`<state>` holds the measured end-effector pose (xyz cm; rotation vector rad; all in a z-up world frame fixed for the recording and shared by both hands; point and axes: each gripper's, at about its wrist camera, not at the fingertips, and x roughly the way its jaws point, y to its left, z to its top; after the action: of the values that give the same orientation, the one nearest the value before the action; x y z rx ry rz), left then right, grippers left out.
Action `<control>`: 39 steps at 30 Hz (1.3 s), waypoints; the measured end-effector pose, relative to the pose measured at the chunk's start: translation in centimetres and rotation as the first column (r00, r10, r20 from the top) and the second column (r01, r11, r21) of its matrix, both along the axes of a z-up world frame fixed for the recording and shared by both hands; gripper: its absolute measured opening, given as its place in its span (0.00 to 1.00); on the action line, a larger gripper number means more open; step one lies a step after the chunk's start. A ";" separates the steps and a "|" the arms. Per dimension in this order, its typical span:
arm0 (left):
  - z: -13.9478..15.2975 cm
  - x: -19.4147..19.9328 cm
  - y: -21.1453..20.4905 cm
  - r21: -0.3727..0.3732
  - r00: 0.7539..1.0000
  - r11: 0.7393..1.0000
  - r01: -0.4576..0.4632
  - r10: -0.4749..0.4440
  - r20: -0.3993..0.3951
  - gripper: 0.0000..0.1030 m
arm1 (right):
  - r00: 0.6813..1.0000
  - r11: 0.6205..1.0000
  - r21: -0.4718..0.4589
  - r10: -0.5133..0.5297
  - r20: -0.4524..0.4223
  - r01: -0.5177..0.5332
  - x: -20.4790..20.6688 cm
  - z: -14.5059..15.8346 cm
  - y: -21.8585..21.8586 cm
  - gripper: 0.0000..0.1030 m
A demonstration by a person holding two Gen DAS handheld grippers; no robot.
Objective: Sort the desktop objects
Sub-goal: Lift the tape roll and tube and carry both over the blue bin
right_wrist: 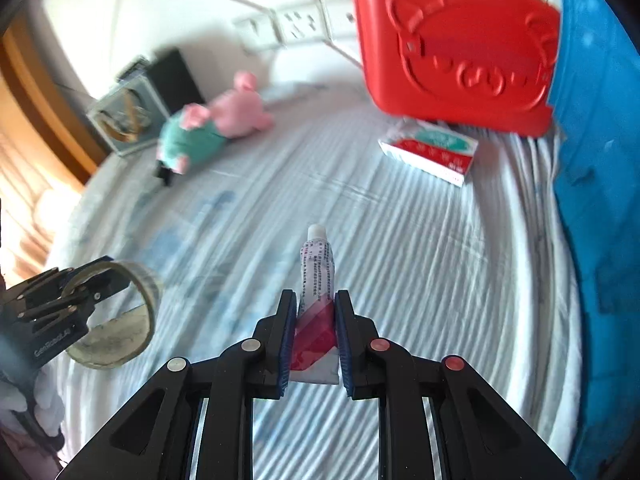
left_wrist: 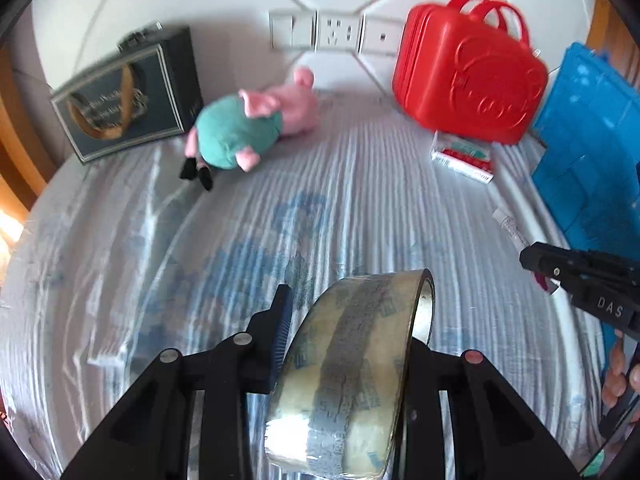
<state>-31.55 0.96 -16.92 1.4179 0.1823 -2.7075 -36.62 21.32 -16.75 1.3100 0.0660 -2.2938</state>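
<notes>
Clear rigid tape roll (left_wrist: 352, 368), pinched by our left gripper (left_wrist: 348, 344); soft crimped ointment tube (right_wrist: 316, 300), low in frame, pinched by our right gripper (right_wrist: 314, 312).

The right hand-held gripper (right_wrist: 314, 334) clamped a small tube (right_wrist: 316, 280), nozzle toward twelve o'clock, while a tape roll (right_wrist: 120, 312) hung at nine o'clock.

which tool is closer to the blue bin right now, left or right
Right. The right tool, shut on the small tube, is just beside the blue bin. The left tool, shut on the tape roll, sits farther from it, across the striped cloth.
</notes>
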 end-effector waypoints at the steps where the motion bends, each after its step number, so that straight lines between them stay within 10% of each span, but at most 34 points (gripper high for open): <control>1: 1.5 1.1 0.3 -0.008 0.999 1.000 -0.003 0.002 -0.032 0.29 | 1.000 1.000 -0.006 0.001 -0.020 -0.001 0.7 1.0 -0.4 0.19; 13: 14.5 10.3 5.5 -0.067 0.942 0.994 0.088 -0.105 -0.317 0.29 | 0.945 0.989 -0.095 -0.134 -0.298 0.110 15.8 15.5 5.0 0.19; 30: 27.6 17.5 31.8 -0.097 0.726 0.910 0.404 -0.383 -0.571 0.29 | 0.739 0.890 -0.200 -0.452 -0.499 0.409 26.9 25.7 31.6 0.19; 39: 25.1 16.0 46.1 -0.114 0.785 0.903 0.414 -0.417 -0.458 0.29 | 0.785 0.891 -0.123 -0.445 -0.430 0.438 23.3 22.4 44.2 0.19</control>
<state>-15.53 47.10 8.17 0.8306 -0.1385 -3.3786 -13.36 65.51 5.63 0.8118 -0.1219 -2.9590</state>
